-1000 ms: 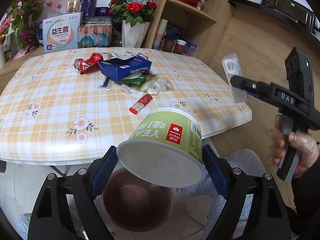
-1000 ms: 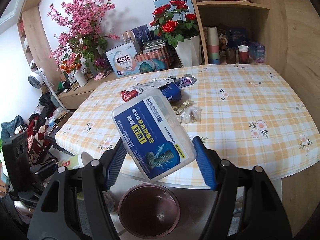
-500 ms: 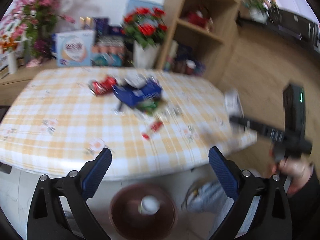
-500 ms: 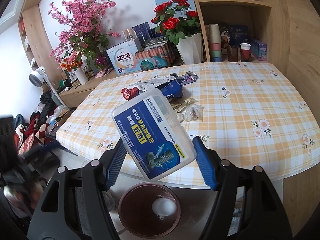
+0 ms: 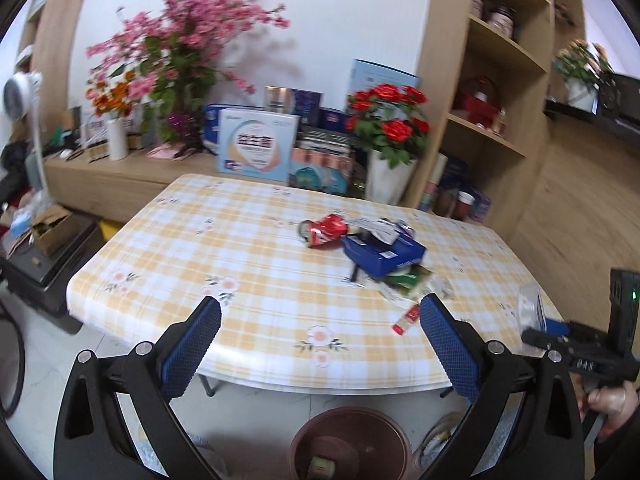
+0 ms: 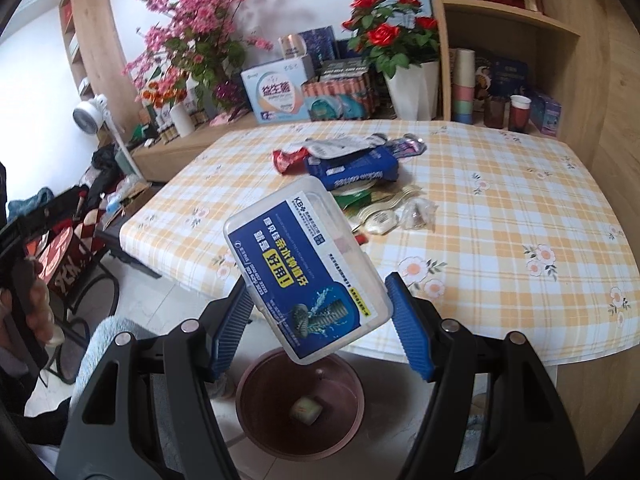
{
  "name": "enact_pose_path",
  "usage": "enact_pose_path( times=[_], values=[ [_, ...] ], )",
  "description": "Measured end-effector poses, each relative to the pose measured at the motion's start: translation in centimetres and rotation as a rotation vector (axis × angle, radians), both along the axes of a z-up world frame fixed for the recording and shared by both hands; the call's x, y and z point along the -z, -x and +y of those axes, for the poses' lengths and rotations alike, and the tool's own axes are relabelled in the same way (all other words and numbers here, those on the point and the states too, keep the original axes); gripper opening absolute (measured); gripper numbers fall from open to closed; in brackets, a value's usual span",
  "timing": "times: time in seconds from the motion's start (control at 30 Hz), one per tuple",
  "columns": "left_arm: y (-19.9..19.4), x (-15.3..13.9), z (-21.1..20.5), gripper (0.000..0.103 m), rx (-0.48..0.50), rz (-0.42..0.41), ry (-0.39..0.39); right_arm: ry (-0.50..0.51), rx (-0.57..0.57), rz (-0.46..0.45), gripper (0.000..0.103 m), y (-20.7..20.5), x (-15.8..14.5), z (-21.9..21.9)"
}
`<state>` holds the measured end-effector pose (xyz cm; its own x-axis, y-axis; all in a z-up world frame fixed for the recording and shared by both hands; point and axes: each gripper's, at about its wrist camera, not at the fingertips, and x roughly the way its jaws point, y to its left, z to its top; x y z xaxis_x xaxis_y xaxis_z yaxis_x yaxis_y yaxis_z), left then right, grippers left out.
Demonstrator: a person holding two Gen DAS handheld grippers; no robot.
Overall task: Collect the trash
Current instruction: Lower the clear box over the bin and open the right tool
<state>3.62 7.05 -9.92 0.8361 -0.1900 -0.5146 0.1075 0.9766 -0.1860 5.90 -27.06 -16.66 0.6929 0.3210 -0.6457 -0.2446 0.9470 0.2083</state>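
Note:
My left gripper (image 5: 320,340) is open and empty, held above a dark red trash bin (image 5: 350,442) on the floor in front of the table. A green noodle cup (image 5: 320,465) lies inside the bin; it also shows in the right wrist view (image 6: 306,410). My right gripper (image 6: 320,320) is shut on a clear plastic box with a blue label (image 6: 306,268), held tilted over the bin (image 6: 300,404). More trash lies on the checked table: a crushed red can (image 5: 322,230), a blue packet (image 5: 382,254), wrappers (image 6: 384,208) and a small red tube (image 5: 406,320).
The table (image 5: 260,280) has a yellow checked cloth and its front edge overhangs the bin. Flower vases and boxes stand on a low cabinet behind it. A wooden shelf unit (image 5: 492,100) stands at the back right. Clutter and a fan (image 6: 92,112) fill the left side.
My left gripper opened and let go of the green noodle cup, which fell into the bin. It then rose and tilted up toward the table. The right gripper kept hold of the box.

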Motion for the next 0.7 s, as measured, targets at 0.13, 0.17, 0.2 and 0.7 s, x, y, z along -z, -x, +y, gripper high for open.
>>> enact_pose_path(
  times=[0.13,0.17,0.2,0.7],
  values=[
    [0.4,0.1,1.6,0.097,-0.047,-0.004,-0.002,0.02,-0.042,0.024,0.068,0.0,0.6,1.8],
    [0.4,0.1,1.9,0.097,-0.055,-0.003,-0.002,0.024,-0.048,0.027,0.068,0.0,0.7,2.1],
    [0.4,0.1,2.3,0.097,-0.069,-0.004,0.0,0.029,-0.058,0.033,0.068,0.0,0.9,2.6],
    [0.7,0.8,5.6,0.097,-0.156,0.016,0.032,0.072,-0.146,0.095,0.068,-0.3,2.2,6.5]
  ],
)
